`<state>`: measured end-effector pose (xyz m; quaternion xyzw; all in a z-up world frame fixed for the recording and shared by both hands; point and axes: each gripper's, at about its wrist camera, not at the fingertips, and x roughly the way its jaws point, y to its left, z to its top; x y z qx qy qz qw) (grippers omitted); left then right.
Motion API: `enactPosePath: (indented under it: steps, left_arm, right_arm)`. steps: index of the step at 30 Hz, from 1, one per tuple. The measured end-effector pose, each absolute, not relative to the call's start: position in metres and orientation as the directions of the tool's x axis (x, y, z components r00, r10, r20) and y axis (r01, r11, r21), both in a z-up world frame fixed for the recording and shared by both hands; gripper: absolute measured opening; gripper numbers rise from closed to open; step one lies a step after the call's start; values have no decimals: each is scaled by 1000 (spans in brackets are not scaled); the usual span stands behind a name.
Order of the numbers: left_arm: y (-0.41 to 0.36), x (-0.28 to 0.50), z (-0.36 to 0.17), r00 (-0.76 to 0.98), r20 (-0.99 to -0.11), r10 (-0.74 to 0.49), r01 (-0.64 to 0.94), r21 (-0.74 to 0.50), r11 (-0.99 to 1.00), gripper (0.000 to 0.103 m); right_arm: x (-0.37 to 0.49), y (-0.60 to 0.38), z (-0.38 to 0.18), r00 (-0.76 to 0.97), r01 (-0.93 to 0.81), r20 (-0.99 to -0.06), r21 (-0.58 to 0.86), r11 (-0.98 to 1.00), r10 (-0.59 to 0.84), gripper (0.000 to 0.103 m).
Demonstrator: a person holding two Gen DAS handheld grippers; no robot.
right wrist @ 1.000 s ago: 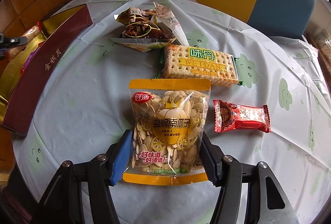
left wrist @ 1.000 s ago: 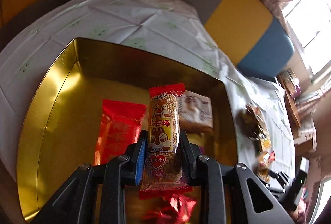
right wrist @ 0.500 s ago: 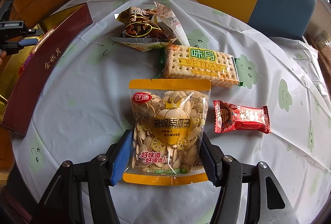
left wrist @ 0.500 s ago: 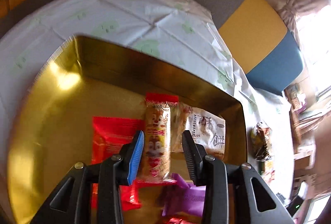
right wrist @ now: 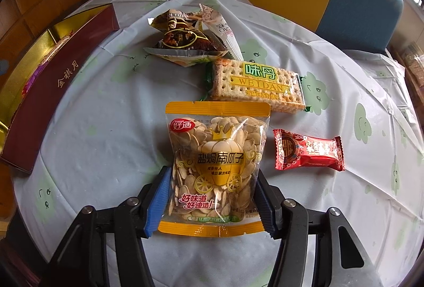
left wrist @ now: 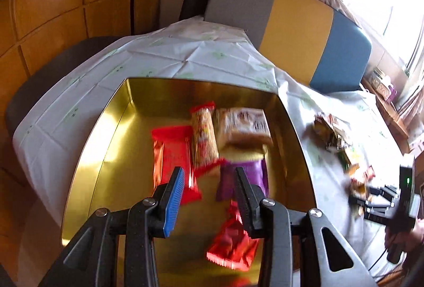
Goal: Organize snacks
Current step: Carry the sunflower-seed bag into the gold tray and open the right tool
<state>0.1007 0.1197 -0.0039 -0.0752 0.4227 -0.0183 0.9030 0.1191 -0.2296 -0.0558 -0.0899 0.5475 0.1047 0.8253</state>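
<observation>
In the left wrist view my left gripper (left wrist: 208, 175) is open and empty above the gold tin box (left wrist: 106, 133). In the box lie the sesame stick pack (left wrist: 202, 137), a red packet (left wrist: 173, 154), a pale biscuit pack (left wrist: 242, 129), a purple packet (left wrist: 251, 175) and a red candy pack (left wrist: 232, 242). In the right wrist view my right gripper (right wrist: 210, 175) holds its fingers on both sides of the yellow pumpkin seed bag (right wrist: 216, 162), which lies on the table. Whether they press it I cannot tell.
On the tablecloth (right wrist: 92, 128) lie a Weidan cracker pack (right wrist: 255, 84), a red candy (right wrist: 308, 150) and a heap of brown and white wrappers (right wrist: 188, 38). The box's maroon side (right wrist: 55, 91) stands at the left. A grey, yellow and blue sofa (left wrist: 291, 27) is behind.
My left gripper opened, let the sesame stick pack go into the box between the red packet and the biscuit pack, and drew back and up. The right gripper has not moved.
</observation>
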Motion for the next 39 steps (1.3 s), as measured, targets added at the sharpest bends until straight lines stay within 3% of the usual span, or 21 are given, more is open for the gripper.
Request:
enactPosePath:
  steps: [14,23,32,39]
  left_arm:
    - [131,58,-14,653,-757,-15,-87,-95,992,38]
    - [145,49,-15,668,-744,17,-115,-81,990,38]
    - [182,42,-6,707,-702,90,-241,-119,963,38]
    - [211,39,-4,705,-697,129,-321,-152,935,38]
  right_arm:
    - [112,-223,-50,316,-261,-947,-19,965,67,54]
    - [105,-199,-13,356,-275,-918,74,958,174,54]
    - [104,-96,48,404,-457,-848,138,879,343,54]
    - [103,14,45,322,-603,-842,170,780,432,54]
